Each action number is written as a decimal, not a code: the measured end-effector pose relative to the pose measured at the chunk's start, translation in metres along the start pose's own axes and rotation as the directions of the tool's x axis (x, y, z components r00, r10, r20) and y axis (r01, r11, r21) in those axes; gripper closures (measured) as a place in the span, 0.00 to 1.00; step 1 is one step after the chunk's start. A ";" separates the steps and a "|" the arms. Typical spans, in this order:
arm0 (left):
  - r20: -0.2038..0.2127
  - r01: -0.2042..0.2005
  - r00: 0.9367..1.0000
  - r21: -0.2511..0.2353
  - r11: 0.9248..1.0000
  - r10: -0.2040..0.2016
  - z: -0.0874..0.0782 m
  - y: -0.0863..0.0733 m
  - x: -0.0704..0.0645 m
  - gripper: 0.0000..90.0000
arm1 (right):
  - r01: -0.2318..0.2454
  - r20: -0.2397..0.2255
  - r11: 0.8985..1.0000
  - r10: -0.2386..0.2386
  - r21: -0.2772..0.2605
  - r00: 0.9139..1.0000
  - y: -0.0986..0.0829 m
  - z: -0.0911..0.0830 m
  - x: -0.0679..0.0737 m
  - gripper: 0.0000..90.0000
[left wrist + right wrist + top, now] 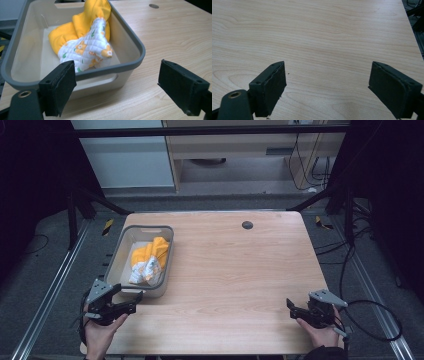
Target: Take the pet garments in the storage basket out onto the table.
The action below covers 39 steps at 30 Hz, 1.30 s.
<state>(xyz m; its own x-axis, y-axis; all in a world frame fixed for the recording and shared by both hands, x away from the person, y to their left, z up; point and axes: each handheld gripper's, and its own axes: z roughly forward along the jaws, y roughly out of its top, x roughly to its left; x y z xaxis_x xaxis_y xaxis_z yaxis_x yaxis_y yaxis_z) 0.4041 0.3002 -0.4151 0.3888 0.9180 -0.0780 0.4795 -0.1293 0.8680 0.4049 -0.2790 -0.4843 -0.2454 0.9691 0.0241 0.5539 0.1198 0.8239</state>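
Wood surface: pale wooden table point(235, 270), its grain running across, with a small dark round plug point(247, 225) near the far edge.
Left hand: the left hand point(100, 332) comes in at the near left corner of the table in the high view and grips the tool from below.
Left gripper: black left gripper point(134, 301), with a grey three-cornered plate on top, sits at the near left of the table and points at the near end of the bin; in the left gripper view point(117, 87) its jaws stand wide apart, released, with nothing between them.
Bin: grey plastic bin point(118, 251) with a darker grey rim and a handle slot at each end, standing on the left part of the table, just ahead of the left gripper.
Cloth: yellow cloth point(148, 260) with a white quilted side printed with orange flowers, bunched inside the bin toward its right wall; one yellow end rises against that wall in the left gripper view point(86, 40).
Right gripper: black right gripper point(291, 306), also with a grey plate on top, low over the near right of the table, well apart from the bin; in the right gripper view point(328, 87) its jaws are spread wide and hold nothing, over bare wood.
Right hand: the right hand point(320, 334) holds that tool from below at the near right edge, a dark sleeve behind it.
Cable: a black cable point(380, 320) loops on the floor to the right of the table.
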 end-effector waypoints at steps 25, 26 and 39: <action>0.005 0.015 1.000 -0.061 0.998 -0.015 -0.005 0.028 0.010 0.16 | 0.008 -0.010 1.000 -0.007 0.005 1.000 0.000 0.001 0.002 0.16; 0.004 0.011 1.000 -0.062 0.998 -0.010 -0.004 0.030 0.010 0.16 | 0.007 -0.011 1.000 -0.007 0.005 1.000 0.000 0.001 0.002 0.16; 0.008 0.000 1.000 -0.056 0.998 0.000 0.005 0.042 0.011 0.16 | 0.008 -0.011 1.000 -0.008 0.000 1.000 0.001 0.001 0.002 0.16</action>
<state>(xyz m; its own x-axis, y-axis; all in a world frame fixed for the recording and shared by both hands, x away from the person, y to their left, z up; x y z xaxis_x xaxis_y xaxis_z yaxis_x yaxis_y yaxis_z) 0.4327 0.3031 -0.3818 0.3952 0.9150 -0.0819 0.4345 -0.1076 0.8942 0.4056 -0.2769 -0.4844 -0.2588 0.9656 0.0233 0.5522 0.1281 0.8238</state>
